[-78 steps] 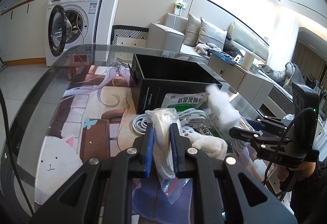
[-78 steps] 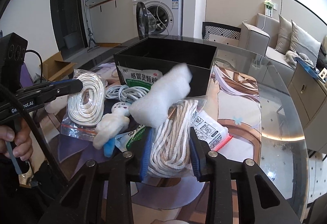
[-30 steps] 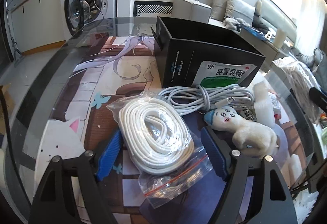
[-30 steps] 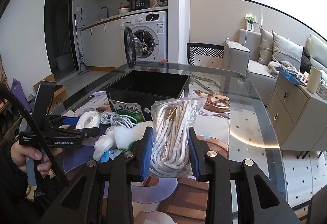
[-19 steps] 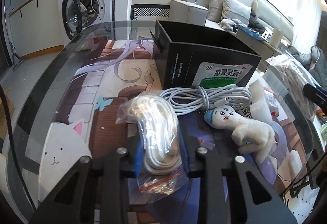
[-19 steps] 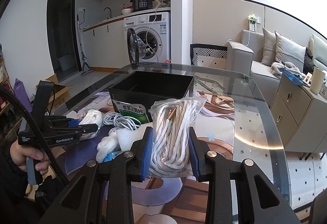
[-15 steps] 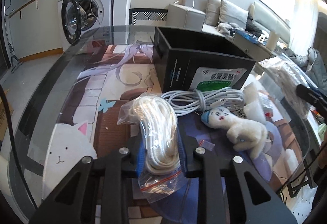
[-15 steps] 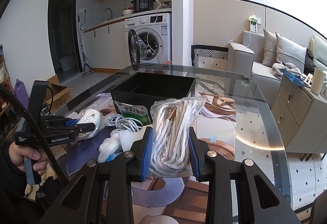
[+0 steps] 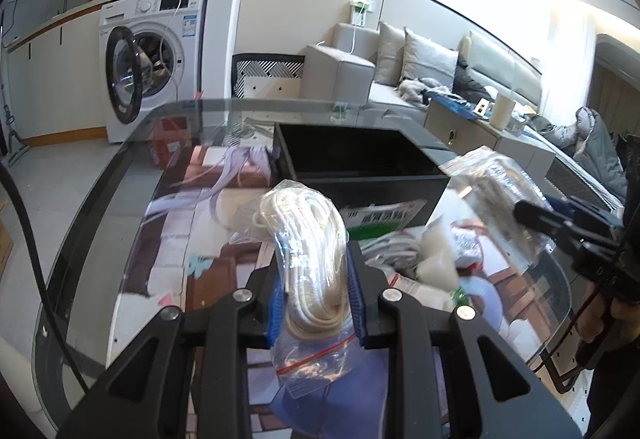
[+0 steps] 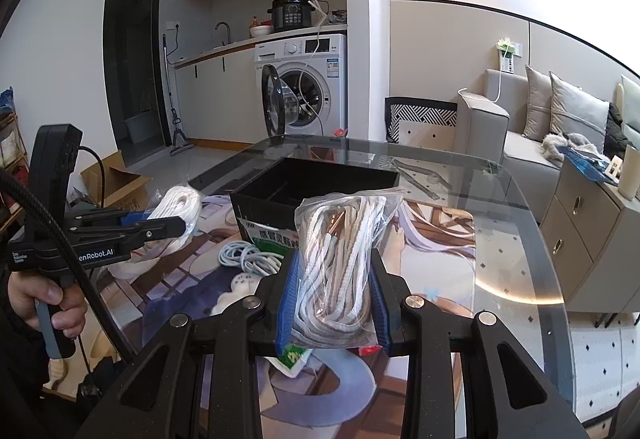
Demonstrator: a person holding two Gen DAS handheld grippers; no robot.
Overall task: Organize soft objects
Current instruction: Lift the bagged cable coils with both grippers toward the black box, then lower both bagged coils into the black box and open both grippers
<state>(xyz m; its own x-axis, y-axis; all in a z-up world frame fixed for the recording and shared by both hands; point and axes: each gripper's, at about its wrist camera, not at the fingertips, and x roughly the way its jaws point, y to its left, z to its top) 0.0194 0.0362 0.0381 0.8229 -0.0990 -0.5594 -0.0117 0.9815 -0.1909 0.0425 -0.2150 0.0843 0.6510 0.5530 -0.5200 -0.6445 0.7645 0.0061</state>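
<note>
- Rope bags: my left gripper (image 9: 316,289) pinches the white coil bag (image 9: 310,259), my right gripper (image 10: 334,297) the striped cord bag (image 10: 340,259)
- Black box (image 9: 360,163) at 12 o'clock looks empty; cable (image 10: 248,257) and plush (image 10: 236,289) left on the table

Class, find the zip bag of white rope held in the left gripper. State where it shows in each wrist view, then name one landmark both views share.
Left wrist view: the bag of white rope sits low at centre, pinched in the left gripper.
Right wrist view: the same bag is at mid-left, sticking out past that gripper's fingers.
Shared landmark: the black box on the glass table.
</note>
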